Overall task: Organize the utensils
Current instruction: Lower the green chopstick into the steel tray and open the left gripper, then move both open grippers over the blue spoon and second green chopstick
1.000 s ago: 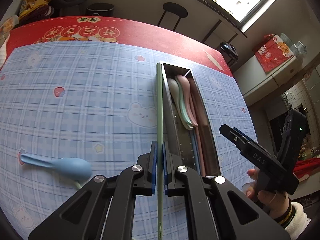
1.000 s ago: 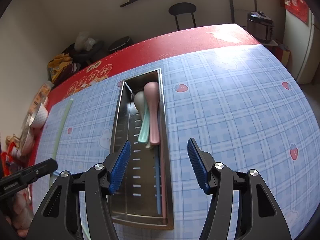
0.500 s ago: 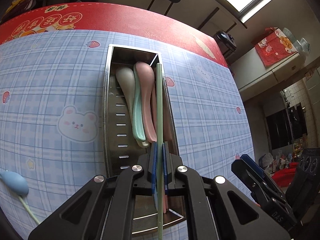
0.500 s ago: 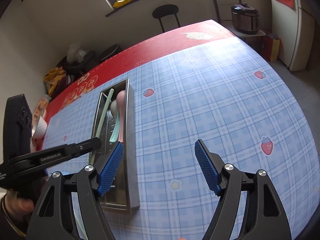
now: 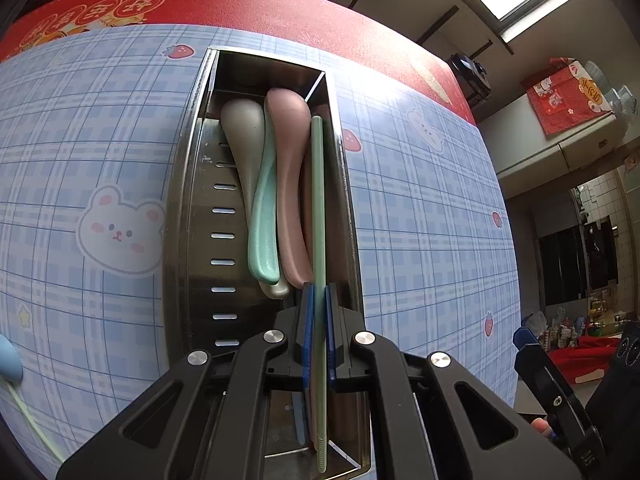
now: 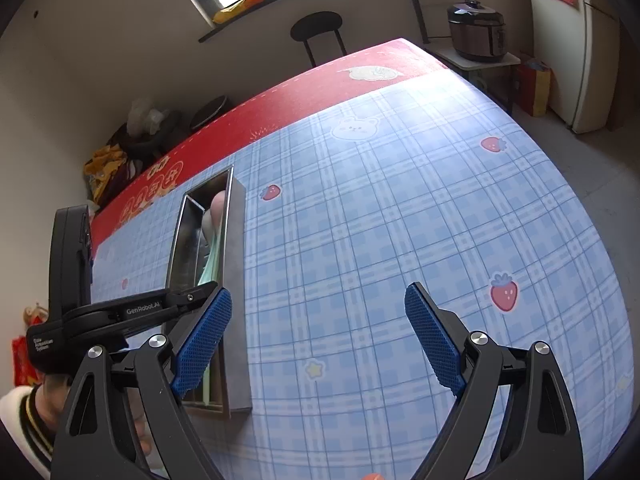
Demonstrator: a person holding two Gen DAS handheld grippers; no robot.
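Note:
My left gripper point(image 5: 318, 296) is shut on a long pale green chopstick point(image 5: 318, 208) and holds it lengthwise inside the steel utensil tray point(image 5: 188, 200), along its right wall. In the tray lie a grey spoon point(image 5: 242, 136), a mint spoon point(image 5: 264, 220) and a pink spoon point(image 5: 290, 152), with more sticks beneath. My right gripper point(image 6: 318, 336) is open and empty above the blue checked cloth, to the right of the tray point(image 6: 236, 280). The left gripper's body point(image 6: 120, 312) shows at the left of the right wrist view.
A light blue spoon point(image 5: 8, 358) and a pale green stick point(image 5: 28, 420) lie on the cloth at the left edge of the left wrist view. The table's red border point(image 5: 240, 12) runs along the far side. A stool point(image 6: 316, 30) and a rice cooker point(image 6: 476, 28) stand beyond.
My left gripper has carried the green chopstick rightward from beside the tray to over it and lowered it in. My right gripper has drawn away to the right of the tray.

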